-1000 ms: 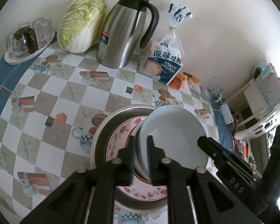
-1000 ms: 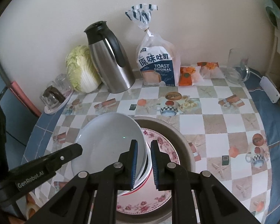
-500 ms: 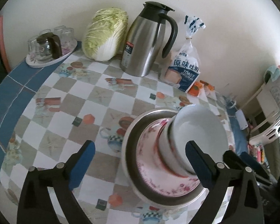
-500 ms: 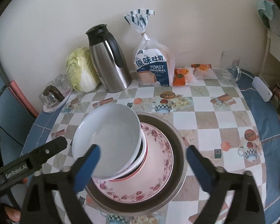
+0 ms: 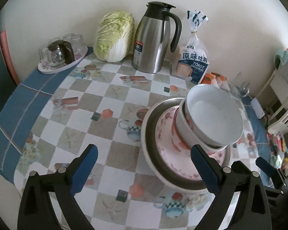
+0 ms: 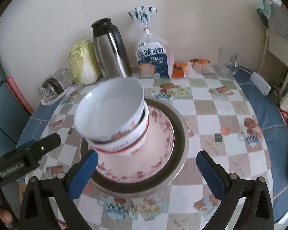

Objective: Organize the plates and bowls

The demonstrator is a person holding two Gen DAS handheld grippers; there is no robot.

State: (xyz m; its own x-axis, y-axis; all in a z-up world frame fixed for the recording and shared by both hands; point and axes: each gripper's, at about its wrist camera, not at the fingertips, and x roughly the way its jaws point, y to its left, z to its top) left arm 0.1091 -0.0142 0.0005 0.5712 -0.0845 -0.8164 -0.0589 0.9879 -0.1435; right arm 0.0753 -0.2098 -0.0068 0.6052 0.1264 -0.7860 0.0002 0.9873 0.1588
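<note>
A white bowl (image 5: pixel 215 115) sits on top of a stack of bowls with red print (image 5: pixel 180 132). The stack stands on a pink floral plate (image 5: pixel 169 153) inside a wide metal dish (image 5: pixel 149 122). The same white bowl (image 6: pixel 109 111), floral plate (image 6: pixel 161 140) and metal dish (image 6: pixel 180 134) show in the right wrist view. My left gripper (image 5: pixel 144 164) is open and empty, pulled back to the left of the stack. My right gripper (image 6: pixel 147 164) is open and empty, just in front of the stack.
At the back by the wall stand a cabbage (image 5: pixel 115 36), a steel jug (image 5: pixel 153 38), a bag of toast (image 5: pixel 194 61) and a tray of glasses (image 5: pixel 61 55). A glass (image 6: pixel 226 59) and a white box (image 6: pixel 259 82) lie at the right.
Both grippers were shut on the white bowl's rim; they have opened, let it go onto the stack, and drawn back from it.
</note>
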